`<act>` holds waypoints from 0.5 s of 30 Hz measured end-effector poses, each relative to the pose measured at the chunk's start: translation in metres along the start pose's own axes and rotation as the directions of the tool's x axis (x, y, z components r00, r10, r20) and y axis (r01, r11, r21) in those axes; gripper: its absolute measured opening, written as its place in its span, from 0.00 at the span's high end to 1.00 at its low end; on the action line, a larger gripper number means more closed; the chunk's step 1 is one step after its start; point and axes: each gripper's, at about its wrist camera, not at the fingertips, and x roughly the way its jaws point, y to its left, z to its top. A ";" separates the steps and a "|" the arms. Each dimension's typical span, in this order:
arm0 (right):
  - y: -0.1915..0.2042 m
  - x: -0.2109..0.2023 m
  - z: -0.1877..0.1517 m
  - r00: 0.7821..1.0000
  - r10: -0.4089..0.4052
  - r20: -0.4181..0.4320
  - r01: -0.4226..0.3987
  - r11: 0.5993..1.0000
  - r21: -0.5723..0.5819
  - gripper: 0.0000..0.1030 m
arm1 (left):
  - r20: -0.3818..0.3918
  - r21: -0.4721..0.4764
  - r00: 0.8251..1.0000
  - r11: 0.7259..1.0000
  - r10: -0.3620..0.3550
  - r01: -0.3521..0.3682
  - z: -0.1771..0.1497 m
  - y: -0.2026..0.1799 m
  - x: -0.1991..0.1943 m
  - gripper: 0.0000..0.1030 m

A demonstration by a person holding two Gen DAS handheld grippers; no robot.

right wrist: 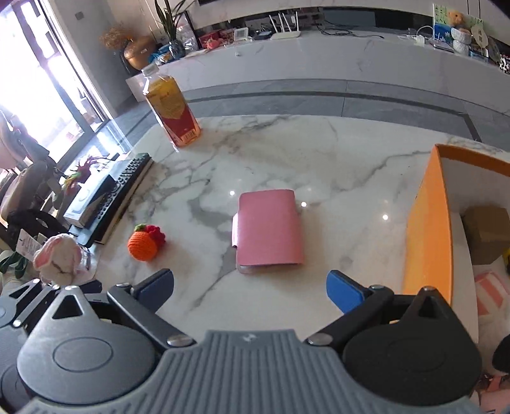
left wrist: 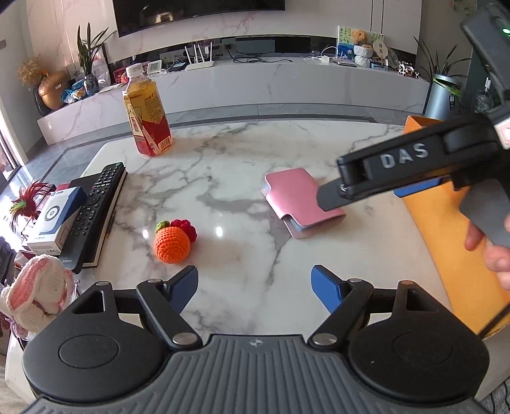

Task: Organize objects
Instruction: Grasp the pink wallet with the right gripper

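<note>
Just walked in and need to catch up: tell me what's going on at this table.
A person is tidying a marble table with two handheld grippers. Both the left gripper and the right gripper are open and empty. The right one hovers near the pink wallet. A crochet orange, bottle and remote sit untouched. The orange box on the right holds a few items.

Home living room: wall-mounted television (left wrist: 197, 12), marble media console (left wrist: 287, 82), potted plants (left wrist: 91, 57), router (left wrist: 199, 59).
</note>
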 end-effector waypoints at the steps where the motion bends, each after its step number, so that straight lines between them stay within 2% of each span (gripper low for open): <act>1: 0.001 0.008 0.004 1.000 -0.017 -0.004 0.017 1.000 0.001 0.01 | -0.004 -0.007 1.000 1.000 -0.007 0.007 0.000 0.002 0.001 0.10; 5: 0.005 0.044 0.019 0.995 -0.064 -0.078 0.062 0.997 -0.035 0.01 | -0.023 -0.050 1.000 0.999 -0.018 0.017 0.000 0.010 0.005 0.10; 9: 0.006 0.075 0.034 0.985 -0.118 -0.124 0.111 0.992 -0.066 0.01 | -0.049 -0.073 0.999 0.997 0.002 -0.006 -0.001 0.015 0.009 0.10; 13: 0.016 0.103 0.043 0.975 -0.153 -0.160 0.131 0.981 -0.140 0.01 | -0.057 -0.094 0.998 0.995 -0.018 0.012 -0.001 0.019 0.012 0.10; 15: 0.020 0.114 0.044 0.971 -0.188 -0.150 0.161 0.971 -0.177 0.01 | -0.059 -0.093 0.998 0.996 -0.021 0.015 -0.001 0.019 0.012 0.10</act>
